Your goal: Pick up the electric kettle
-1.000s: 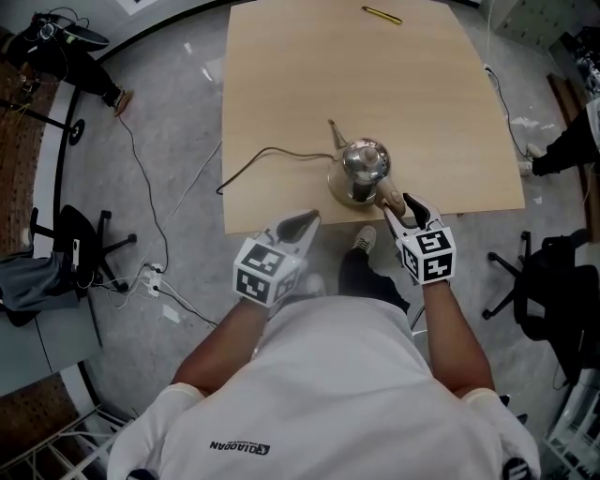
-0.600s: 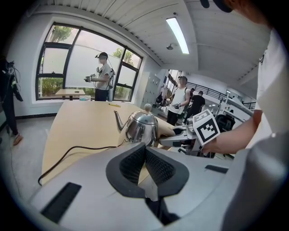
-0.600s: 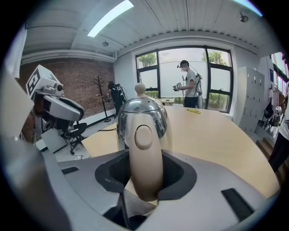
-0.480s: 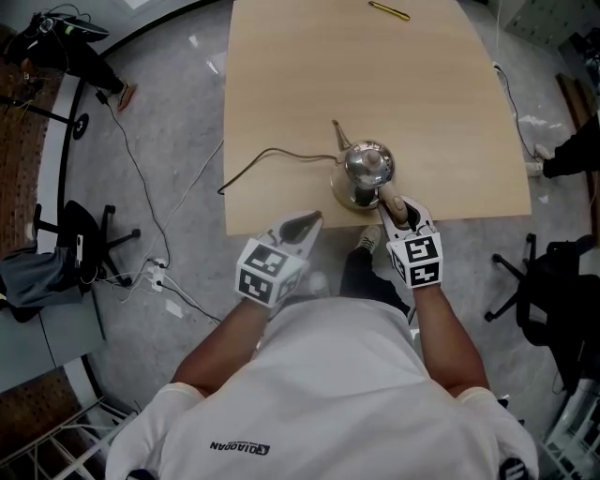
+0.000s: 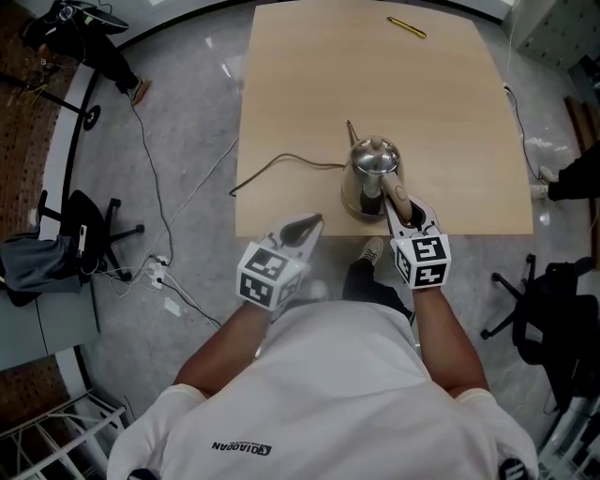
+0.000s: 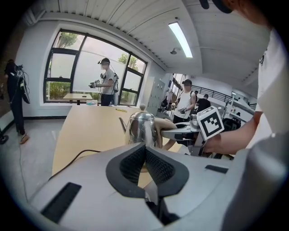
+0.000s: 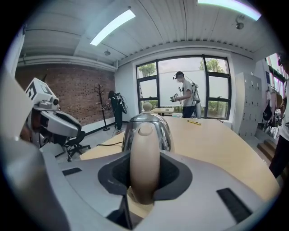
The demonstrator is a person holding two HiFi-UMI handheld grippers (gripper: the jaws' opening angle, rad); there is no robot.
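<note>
A shiny steel electric kettle (image 5: 370, 167) with a beige handle (image 5: 395, 195) stands near the front edge of the wooden table (image 5: 450, 112). My right gripper (image 5: 401, 208) has just been closing its jaws, and its pads now press on both sides of the handle (image 7: 144, 158). The kettle body (image 7: 146, 128) rises just beyond the jaws. Whether the kettle's bottom is off its base I cannot tell. My left gripper (image 5: 300, 228) hovers off the table's front edge, left of the kettle (image 6: 142, 128), shut on nothing, its pads (image 6: 135, 162) touching.
A black power cord (image 5: 281, 164) runs from the kettle off the table's left edge. A yellow pen (image 5: 408, 27) lies at the far end. Office chairs (image 5: 84, 234) (image 5: 544, 300) stand on both sides, with a power strip (image 5: 159, 279) on the floor. People stand by the windows.
The right gripper's jaws, wide apart at the handle a second ago, have closed onto it. That hand moved slightly forward. The left gripper has stayed where it was.
</note>
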